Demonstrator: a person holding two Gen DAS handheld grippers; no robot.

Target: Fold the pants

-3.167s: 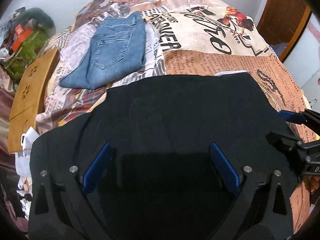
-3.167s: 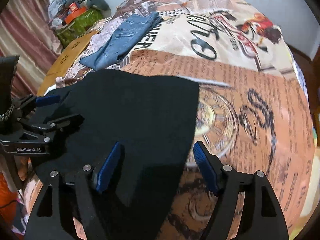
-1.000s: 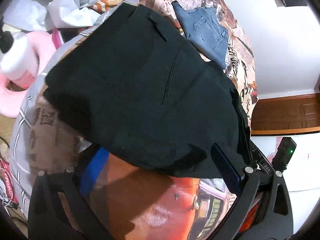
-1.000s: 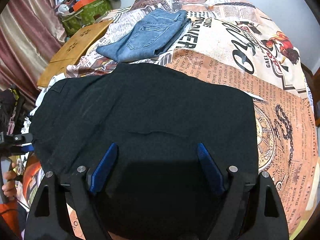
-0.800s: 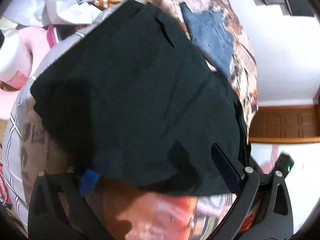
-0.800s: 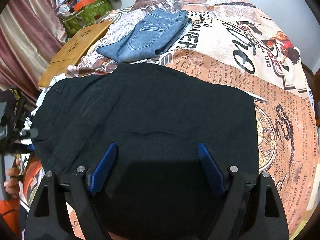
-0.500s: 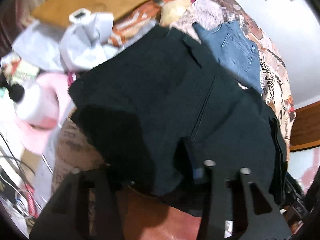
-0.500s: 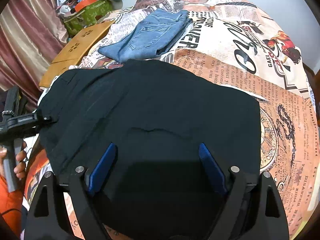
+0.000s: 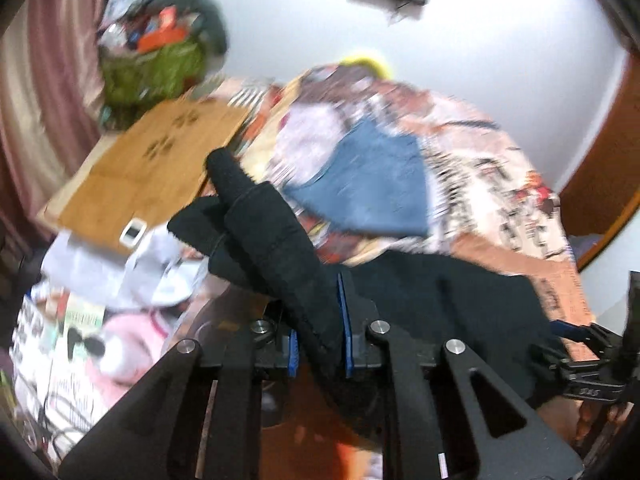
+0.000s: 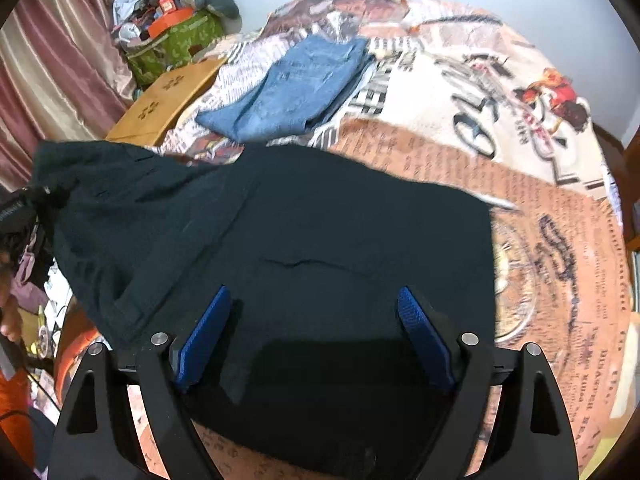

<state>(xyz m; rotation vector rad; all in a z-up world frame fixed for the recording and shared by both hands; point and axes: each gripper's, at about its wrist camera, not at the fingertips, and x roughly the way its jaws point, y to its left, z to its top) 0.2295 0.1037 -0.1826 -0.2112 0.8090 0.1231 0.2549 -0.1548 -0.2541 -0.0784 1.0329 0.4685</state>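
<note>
The black pants [image 10: 320, 240] lie on the printed bedspread [image 10: 460, 88]. My left gripper [image 9: 318, 344] is shut on the pants' left edge [image 9: 272, 240] and holds it lifted off the bed, so the fabric stands up in a bunch. In the right wrist view that raised corner [image 10: 72, 168] shows at the far left. My right gripper [image 10: 316, 340] is open, its blue pads [image 10: 204, 340] spread over the near part of the pants, holding nothing. It also shows at the right edge of the left wrist view [image 9: 592, 356].
Folded blue jeans [image 10: 296, 88] lie farther back on the bed. A wooden board [image 9: 140, 172] and a green bag [image 10: 176, 44] stand left of the bed, with cluttered items [image 9: 100, 320] on the floor. A wooden door [image 9: 600, 184] is at the right.
My left gripper has shut on the pants' left edge and lifted it up from the bed. My right gripper has stayed open over the pants.
</note>
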